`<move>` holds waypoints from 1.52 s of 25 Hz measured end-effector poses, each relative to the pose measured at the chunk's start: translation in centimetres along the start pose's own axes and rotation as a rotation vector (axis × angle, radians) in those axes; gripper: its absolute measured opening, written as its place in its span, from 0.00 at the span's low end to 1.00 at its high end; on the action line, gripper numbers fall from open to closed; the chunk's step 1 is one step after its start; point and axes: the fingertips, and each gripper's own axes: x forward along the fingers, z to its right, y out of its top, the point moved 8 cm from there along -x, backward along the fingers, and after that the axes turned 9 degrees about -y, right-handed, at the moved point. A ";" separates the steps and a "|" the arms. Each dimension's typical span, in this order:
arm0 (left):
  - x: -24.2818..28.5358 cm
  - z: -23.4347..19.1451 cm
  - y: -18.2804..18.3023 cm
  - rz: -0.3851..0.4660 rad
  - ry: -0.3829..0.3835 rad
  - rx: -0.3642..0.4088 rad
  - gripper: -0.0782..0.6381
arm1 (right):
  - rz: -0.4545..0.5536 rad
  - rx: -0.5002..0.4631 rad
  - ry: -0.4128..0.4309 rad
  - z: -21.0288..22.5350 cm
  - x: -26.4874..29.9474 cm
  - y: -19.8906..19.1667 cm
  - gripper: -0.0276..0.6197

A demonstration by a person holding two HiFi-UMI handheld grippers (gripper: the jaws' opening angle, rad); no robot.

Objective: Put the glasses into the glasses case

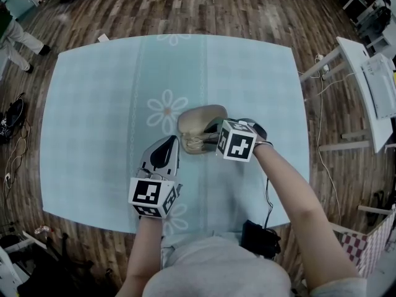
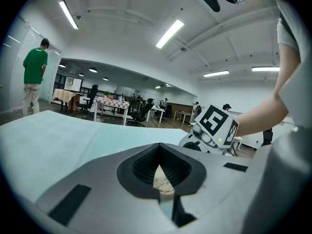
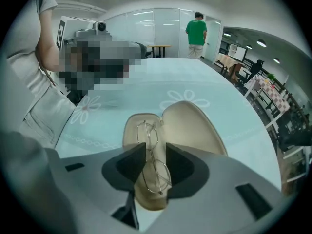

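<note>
Glasses (image 3: pixel 152 156) are laid in the glasses case (image 3: pixel 129 136), ungripped between the wide-open right tool (image 3: pixel 155 146); the one-o'clock lid (image 3: pixel 195 126) is left unclosed

No word, brand or number can be read in any view. The only signs are black-and-white square code patterns, on the left gripper's cube (image 1: pixel 151 197) at lower centre of the head view and on the right gripper's cube (image 1: pixel 237 141) just right of centre.
</note>
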 end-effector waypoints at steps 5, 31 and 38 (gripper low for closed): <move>-0.4 0.7 0.0 0.001 -0.020 0.009 0.12 | 0.056 0.095 -0.084 0.0 -1.0 0.0 0.22; -3.8 5.2 1.8 0.048 -0.127 0.090 0.12 | 0.287 0.421 -0.396 -5.2 -8.8 0.9 0.05; -5.0 6.7 2.3 0.069 -0.161 0.128 0.12 | 0.387 0.559 -0.502 -7.8 -11.0 1.1 0.05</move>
